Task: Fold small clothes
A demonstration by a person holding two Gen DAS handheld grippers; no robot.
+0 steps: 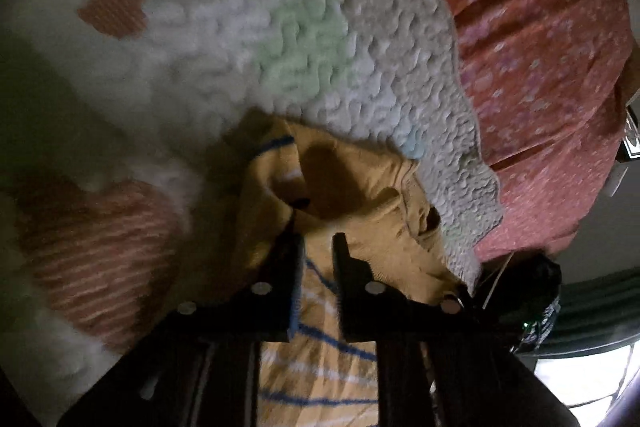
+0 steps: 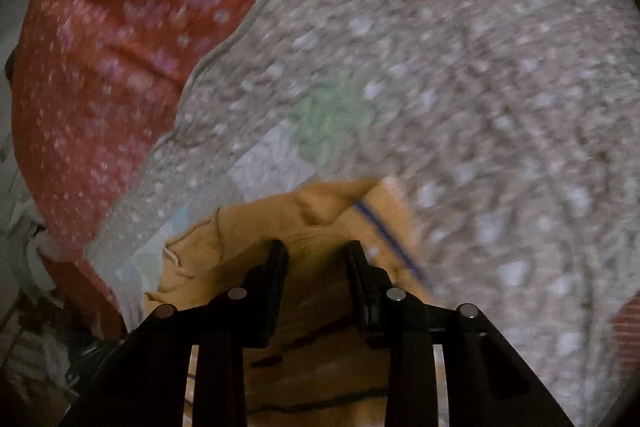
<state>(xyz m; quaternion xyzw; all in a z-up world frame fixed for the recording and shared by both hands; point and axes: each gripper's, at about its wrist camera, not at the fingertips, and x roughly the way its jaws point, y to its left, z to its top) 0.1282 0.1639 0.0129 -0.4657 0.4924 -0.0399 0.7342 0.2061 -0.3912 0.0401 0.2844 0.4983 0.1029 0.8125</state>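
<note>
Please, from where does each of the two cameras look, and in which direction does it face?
Left wrist view: sits on the left gripper, looks along its fingers down at the yellow striped garment on the white quilt; both black fingers show.
Right wrist view: sits on the right gripper, looks down at the same garment; both black fingers show.
Shared: garment, quilt, red floral cloth.

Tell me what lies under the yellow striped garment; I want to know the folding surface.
The yellow striped garment lies on a white textured quilt with pastel patches, spread over a red floral sheet. What lies directly beneath the garment is covered.
</note>
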